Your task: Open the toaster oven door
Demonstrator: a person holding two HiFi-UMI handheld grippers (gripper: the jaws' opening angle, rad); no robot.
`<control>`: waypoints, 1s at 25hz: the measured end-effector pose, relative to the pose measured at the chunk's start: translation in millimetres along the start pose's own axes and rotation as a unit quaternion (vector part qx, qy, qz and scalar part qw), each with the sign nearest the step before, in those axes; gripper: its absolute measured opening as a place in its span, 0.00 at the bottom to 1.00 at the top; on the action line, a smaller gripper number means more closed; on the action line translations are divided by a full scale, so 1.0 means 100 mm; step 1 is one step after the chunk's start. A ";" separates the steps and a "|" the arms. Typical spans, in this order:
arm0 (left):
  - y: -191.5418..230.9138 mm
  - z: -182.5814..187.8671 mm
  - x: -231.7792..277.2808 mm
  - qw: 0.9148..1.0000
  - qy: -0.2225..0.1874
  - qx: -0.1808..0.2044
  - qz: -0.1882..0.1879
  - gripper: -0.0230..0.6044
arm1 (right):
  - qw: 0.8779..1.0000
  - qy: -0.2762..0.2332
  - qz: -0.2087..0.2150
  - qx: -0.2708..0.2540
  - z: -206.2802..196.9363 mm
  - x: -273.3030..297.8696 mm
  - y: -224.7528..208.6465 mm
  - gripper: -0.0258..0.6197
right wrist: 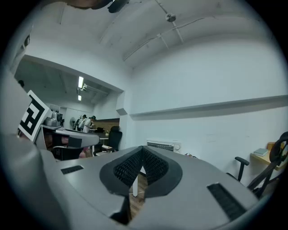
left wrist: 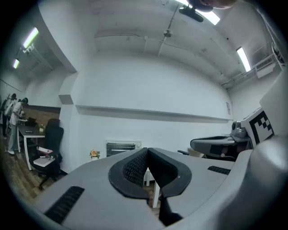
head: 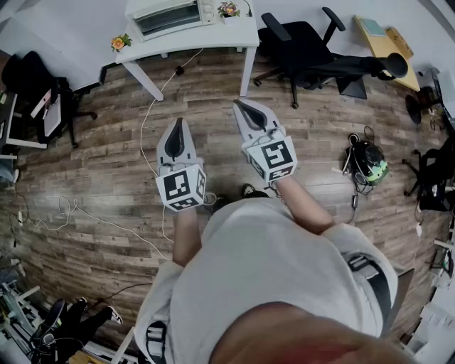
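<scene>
White table [head: 238, 34] at the far side of the room carries the toaster oven [head: 174, 15]. It is set back against the wall with its glass door [head: 165, 21] facing the person. The door looks closed, though it is small in every view. A flower pot [head: 121, 43] stands at the table's near left corner.

The person stands on the wood floor [head: 99, 163], well apart from the table, so the oven is out of reach. By my reading this is the approach stage, with the door untouched.

Both forearms reach forward from the body. The left claw [head: 178, 122] and right claw [head: 238, 104] are held side by side and level, tips aimed at the table. The right sits a little farther ahead. Each claw has its ribbed pads pressed together with nothing between them, probably because there is nothing to grip yet. The oven shows just past the tips in both gripper views, so they are lined up on it.
</scene>
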State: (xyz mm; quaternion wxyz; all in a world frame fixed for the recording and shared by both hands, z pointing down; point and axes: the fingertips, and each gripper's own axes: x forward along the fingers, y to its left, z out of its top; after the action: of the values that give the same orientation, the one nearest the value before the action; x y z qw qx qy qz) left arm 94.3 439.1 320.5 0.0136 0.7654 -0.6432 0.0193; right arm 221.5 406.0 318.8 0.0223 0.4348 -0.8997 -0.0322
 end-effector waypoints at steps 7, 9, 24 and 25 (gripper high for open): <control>0.06 -0.07 -0.05 1.000 0.005 -0.008 -0.011 0.07 | 1.000 0.010 -0.006 -0.001 -0.05 0.00 0.09 0.04; 0.14 -0.12 -0.11 1.000 0.009 -0.008 -0.016 0.07 | 1.000 0.006 -0.008 0.004 -0.07 0.02 0.18 0.04; 0.55 -0.53 -0.13 0.999 0.046 -0.011 -0.019 0.07 | 1.000 0.027 0.006 0.005 -0.33 0.35 0.51 0.07; 0.58 -0.53 -0.07 0.999 0.046 -0.010 -0.019 0.07 | 1.000 0.027 0.008 0.005 -0.35 0.42 0.50 0.08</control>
State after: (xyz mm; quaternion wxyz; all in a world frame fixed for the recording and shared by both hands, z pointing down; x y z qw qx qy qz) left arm 35.6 438.7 373.0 0.0508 0.7756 -0.6274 0.0475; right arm 159.1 402.7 358.1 0.0452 0.4283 -0.9024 -0.0158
